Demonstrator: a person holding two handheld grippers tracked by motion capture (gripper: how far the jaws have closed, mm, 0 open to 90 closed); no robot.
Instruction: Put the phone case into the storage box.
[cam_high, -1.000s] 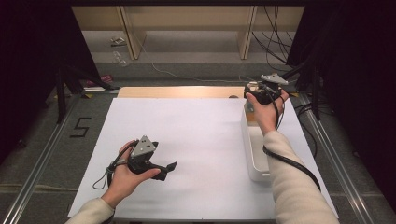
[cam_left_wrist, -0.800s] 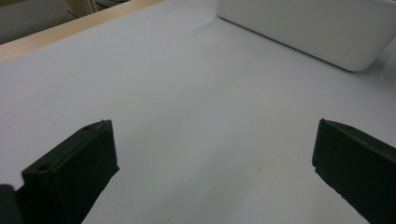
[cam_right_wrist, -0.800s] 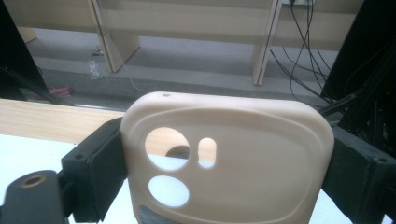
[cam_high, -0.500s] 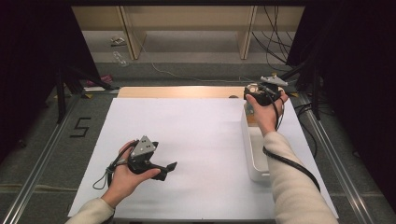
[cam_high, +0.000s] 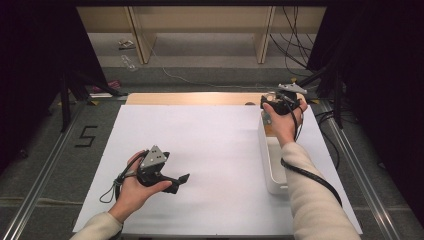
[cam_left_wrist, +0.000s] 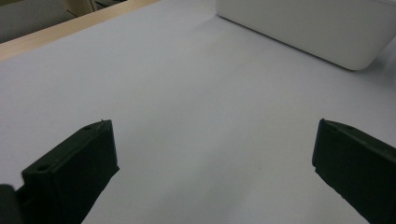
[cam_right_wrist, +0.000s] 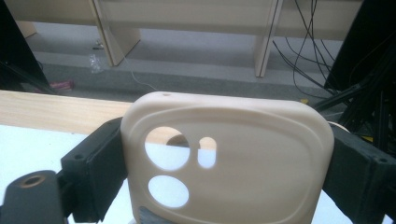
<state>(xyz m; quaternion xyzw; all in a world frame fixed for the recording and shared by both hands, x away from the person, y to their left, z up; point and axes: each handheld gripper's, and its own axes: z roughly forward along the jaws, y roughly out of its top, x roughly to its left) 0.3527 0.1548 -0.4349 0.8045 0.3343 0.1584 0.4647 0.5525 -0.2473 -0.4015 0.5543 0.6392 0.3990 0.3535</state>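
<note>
Right gripper view: right gripper (cam_right_wrist: 229, 172) clamps beige phone case (cam_right_wrist: 229, 158), seemingly over white bin (cam_high: 272, 165); left gripper (cam_left_wrist: 215, 163) open, empty.

A lab or recording bay, not a home; my counter (cam_high: 200, 130) wears a plain white sheet over pale wood; black curtains (cam_high: 380, 75) close off both sides; metal rails (cam_high: 45, 165) run along the grey floor, where a number five (cam_high: 86, 136) is taped; loose cables (cam_high: 295, 35) trail behind; bare wooden shelf legs (cam_high: 137, 35) stand at the back, scraps of litter (cam_high: 127, 61) beside them.
</note>
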